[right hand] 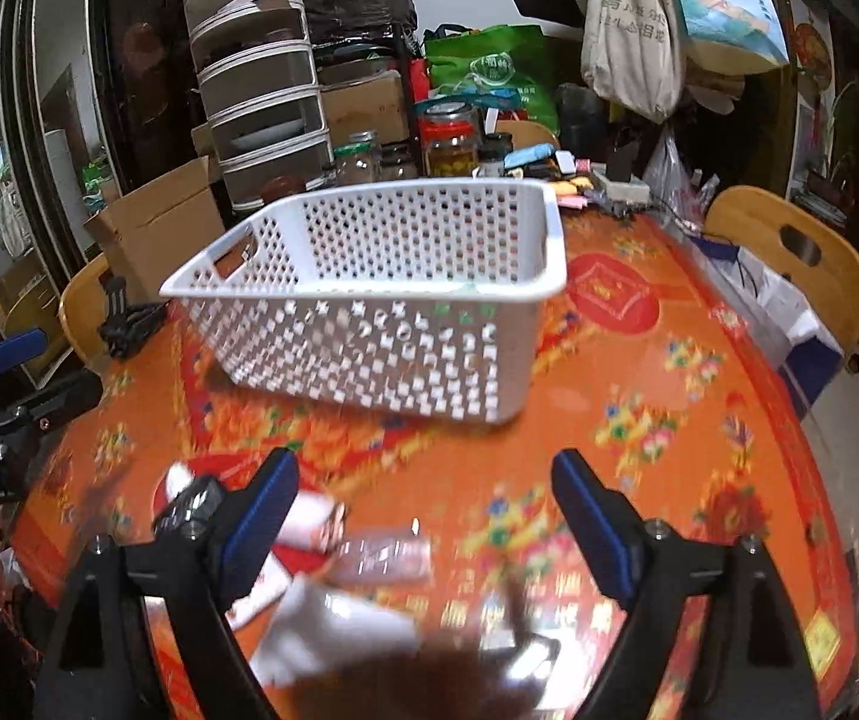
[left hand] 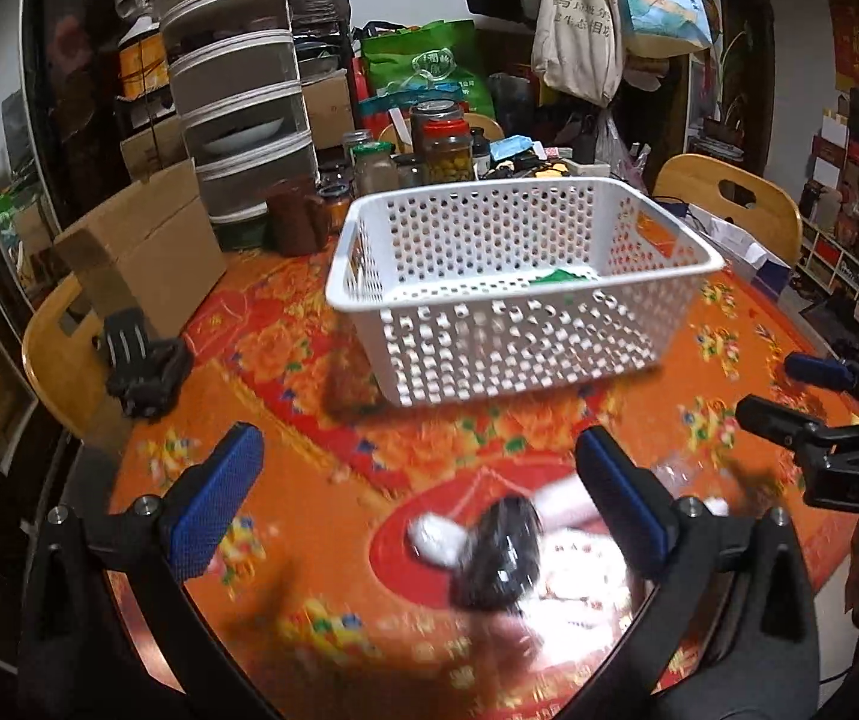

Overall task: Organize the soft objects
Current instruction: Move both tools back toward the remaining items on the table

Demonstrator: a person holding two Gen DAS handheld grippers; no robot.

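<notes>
Though blur smears the table's (left hand: 309, 516) near edge, I see my left gripper (left hand: 417, 498) spread wide and my right gripper (right hand: 423, 516) released, both empty. Soft toys (left hand: 489, 546) lie there, shapes unclear. The basket (left hand: 513, 288) half hides something green (left hand: 561, 277).

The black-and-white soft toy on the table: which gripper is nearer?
Left. The left gripper brackets the toy; the right gripper hangs off to its right.

Black left tool (left hand: 420, 498), blue textured pads (left hand: 213, 504), silver screws.
</notes>
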